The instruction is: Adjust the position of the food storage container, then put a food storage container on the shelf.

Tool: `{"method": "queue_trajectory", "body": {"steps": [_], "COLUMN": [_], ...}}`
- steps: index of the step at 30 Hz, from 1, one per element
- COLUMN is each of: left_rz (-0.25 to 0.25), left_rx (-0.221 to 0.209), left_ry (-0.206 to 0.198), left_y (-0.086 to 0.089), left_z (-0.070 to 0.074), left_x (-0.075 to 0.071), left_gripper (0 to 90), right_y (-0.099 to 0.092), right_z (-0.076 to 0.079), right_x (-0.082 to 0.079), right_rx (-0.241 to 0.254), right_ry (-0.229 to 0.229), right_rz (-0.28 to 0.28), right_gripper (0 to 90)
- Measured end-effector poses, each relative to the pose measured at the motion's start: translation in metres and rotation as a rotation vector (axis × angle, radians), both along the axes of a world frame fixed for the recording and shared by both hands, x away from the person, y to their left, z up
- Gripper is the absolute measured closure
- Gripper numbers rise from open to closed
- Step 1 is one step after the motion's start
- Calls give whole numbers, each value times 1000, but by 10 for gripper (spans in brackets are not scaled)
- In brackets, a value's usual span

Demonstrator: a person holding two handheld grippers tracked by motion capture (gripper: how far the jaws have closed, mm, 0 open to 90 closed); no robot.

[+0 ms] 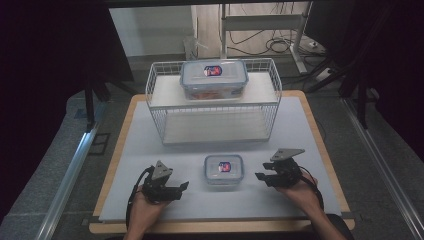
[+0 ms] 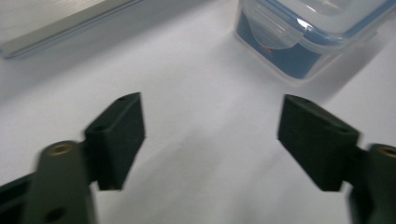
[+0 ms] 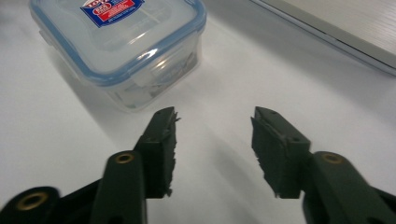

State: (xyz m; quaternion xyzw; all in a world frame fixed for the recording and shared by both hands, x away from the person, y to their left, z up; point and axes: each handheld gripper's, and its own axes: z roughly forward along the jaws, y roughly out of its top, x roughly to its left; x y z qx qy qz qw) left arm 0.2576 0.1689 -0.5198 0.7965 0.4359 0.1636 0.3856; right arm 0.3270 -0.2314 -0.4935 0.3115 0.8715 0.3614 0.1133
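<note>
A small clear food box with a blue-rimmed lid and a red-blue label (image 1: 223, 169) stands on the white mat between my two grippers. A larger box of the same kind (image 1: 214, 78) rests on top of the white wire rack (image 1: 155, 102) at the back. My left gripper (image 1: 183, 187) lies left of the small box, jaws open and empty; in the left gripper view (image 2: 211, 135) the box (image 2: 299, 42) is ahead at the upper right. My right gripper (image 1: 259, 176) lies right of the box, open and empty (image 3: 215, 133), with the box (image 3: 119, 44) ahead at the upper left.
The white mat (image 1: 310, 145) covers a wooden table (image 1: 120, 135). Dark curtains flank both sides. Behind the table stand a metal frame and loose cables (image 1: 280, 45) on the floor. Bare mat lies between rack and small box.
</note>
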Motion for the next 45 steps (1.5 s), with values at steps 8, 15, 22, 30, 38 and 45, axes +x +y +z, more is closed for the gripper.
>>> {"method": "queue_trajectory", "body": {"steps": [8, 15, 22, 30, 38, 45], "left_rz": [13, 19, -14, -58, -165, -207], "left_rx": [-30, -22, -25, -65, -205, -256], "left_ry": [-19, -17, -28, 41, 159, 290], "left_y": [4, 5, 3, -13, -37, -54], "left_z": [0, -1, -1, 8, 14, 0], "left_x": [-1, -1, 0, 15, 48, 70], "left_gripper": [102, 77, 75, 42, 68, 99], "right_y": [-10, -10, -9, -6, 16, 42], "right_z": [-6, -11, -10, -1, 8, -4], "right_x": [-4, 0, 1, 3, 10, 25], "right_rx": [11, 4, 2, 46, 117, 135], "right_ry": [-2, 9, 0, 40, 128, 257], "right_rz": [10, 13, 8, 4, 38, 71], "right_gripper": [348, 326, 318, 322, 268, 208]}}
